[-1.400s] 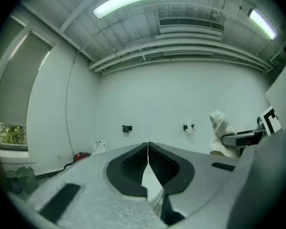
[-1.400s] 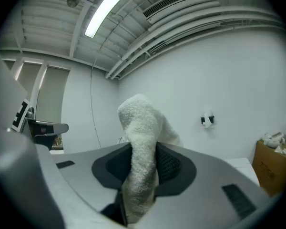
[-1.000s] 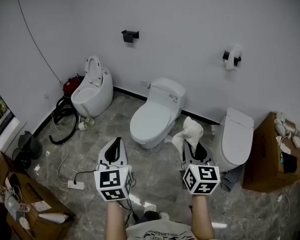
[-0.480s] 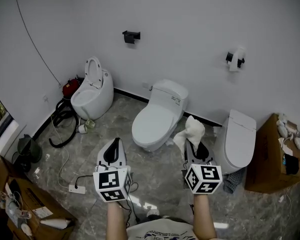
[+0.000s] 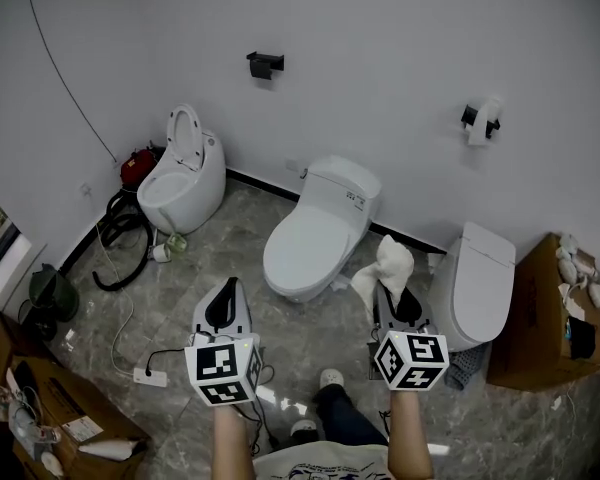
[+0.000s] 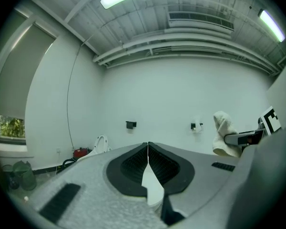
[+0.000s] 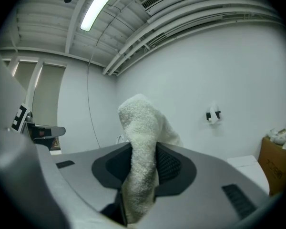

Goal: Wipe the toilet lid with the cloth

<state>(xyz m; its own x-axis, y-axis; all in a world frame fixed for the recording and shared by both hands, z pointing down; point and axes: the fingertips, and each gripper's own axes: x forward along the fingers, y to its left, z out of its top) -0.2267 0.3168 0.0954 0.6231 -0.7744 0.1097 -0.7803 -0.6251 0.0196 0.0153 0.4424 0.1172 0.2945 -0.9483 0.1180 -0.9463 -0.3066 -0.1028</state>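
Three white toilets stand along the wall. The middle toilet (image 5: 305, 248) has its lid down and lies ahead, between my two grippers. The right toilet (image 5: 477, 283) is also closed; the left toilet (image 5: 185, 173) has its lid up. My right gripper (image 5: 393, 291) is shut on a white terry cloth (image 5: 387, 266), which sticks up past the jaws (image 7: 140, 147). It hangs in the air between the middle and right toilets. My left gripper (image 5: 225, 303) is shut and empty, its jaws meeting in a thin line (image 6: 148, 149), short of the middle toilet.
A cardboard box (image 5: 540, 308) stands at the right, more boxes (image 5: 40, 408) at the lower left. A red vacuum (image 5: 138, 165) with black hose and a power strip (image 5: 145, 375) lie on the marble floor at left. A shoe (image 5: 330, 378) shows below.
The view has shifted slightly forward and a leg with a shoe has come into view below. Both grippers keep their pose, the cloth still held.
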